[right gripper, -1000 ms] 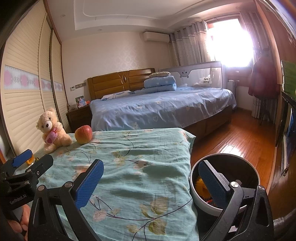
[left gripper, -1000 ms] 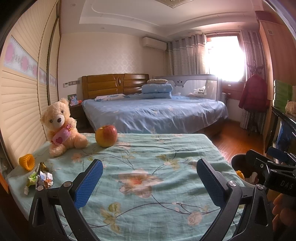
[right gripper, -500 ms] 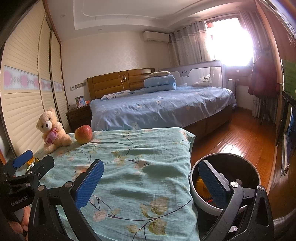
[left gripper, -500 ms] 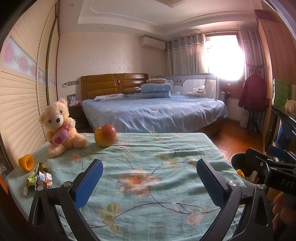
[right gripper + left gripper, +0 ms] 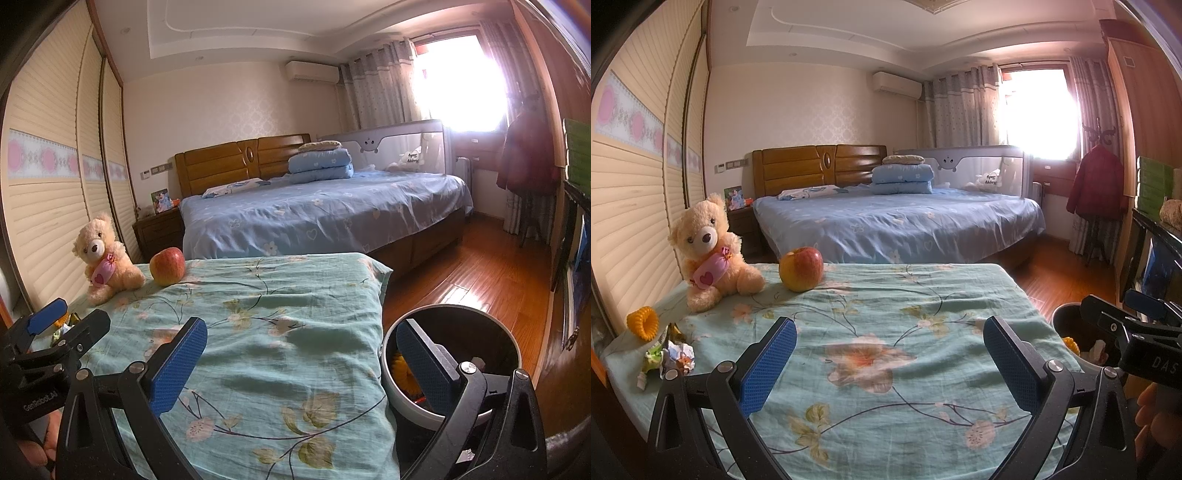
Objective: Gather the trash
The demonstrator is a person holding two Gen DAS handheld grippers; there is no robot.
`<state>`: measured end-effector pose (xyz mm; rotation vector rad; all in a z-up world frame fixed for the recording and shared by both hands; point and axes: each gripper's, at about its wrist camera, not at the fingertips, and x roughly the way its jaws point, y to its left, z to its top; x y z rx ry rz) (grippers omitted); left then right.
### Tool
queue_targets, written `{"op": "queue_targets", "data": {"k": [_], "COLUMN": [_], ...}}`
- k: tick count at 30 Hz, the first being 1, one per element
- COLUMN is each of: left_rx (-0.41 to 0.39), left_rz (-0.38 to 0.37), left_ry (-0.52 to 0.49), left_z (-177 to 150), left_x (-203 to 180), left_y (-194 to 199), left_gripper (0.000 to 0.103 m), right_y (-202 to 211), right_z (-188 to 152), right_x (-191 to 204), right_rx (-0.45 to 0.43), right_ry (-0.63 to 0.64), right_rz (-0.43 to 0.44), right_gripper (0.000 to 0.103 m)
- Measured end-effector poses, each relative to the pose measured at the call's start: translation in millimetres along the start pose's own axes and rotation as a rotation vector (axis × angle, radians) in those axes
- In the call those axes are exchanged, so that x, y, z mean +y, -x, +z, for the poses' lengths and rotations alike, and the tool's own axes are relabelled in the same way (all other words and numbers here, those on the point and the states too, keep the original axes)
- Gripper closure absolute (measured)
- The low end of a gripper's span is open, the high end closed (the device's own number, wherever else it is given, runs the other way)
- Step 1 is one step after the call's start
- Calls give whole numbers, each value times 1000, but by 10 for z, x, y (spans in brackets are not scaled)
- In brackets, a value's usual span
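Crumpled wrappers (image 5: 670, 358) lie at the left front corner of the floral-clothed table (image 5: 886, 332), next to a yellow ring-shaped piece (image 5: 642, 322). My left gripper (image 5: 886, 365) is open and empty above the table's front middle, right of the wrappers. My right gripper (image 5: 301, 363) is open and empty at the table's right edge, its right finger over the round bin (image 5: 452, 363). The bin stands on the floor beside the table and holds some trash. The bin also shows in the left wrist view (image 5: 1071, 332). The wrappers are mostly hidden in the right wrist view.
A teddy bear (image 5: 707, 251) and an apple (image 5: 800, 268) sit at the table's far left. A large bed (image 5: 897, 221) lies beyond. Wardrobe doors (image 5: 635, 206) run along the left. Wooden floor (image 5: 461, 273) lies right of the table.
The left wrist view has shifted slightly, so the bear, apple and wrappers sit a little lower-left to higher in frame. Both grippers stay open and nearly still.
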<state>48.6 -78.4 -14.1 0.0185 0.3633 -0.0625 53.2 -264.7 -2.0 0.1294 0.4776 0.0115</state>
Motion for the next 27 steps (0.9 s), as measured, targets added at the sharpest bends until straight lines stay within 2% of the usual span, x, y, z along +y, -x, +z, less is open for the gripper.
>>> {"op": "queue_targets", "data": {"k": [21, 27], "left_rx": [10, 33], "left_rz": [-6, -8], "left_ry": [2, 11], "left_z": [-1, -10], "left_x": [31, 100], "left_y": [-64, -142], "left_gripper": [1, 1], "right_y": [-35, -118], "right_z": [-27, -60], "right_x": [76, 136], "right_rx": [13, 48], "right_ry": [5, 5], "right_rz": [8, 9], "right_gripper": [0, 0]}}
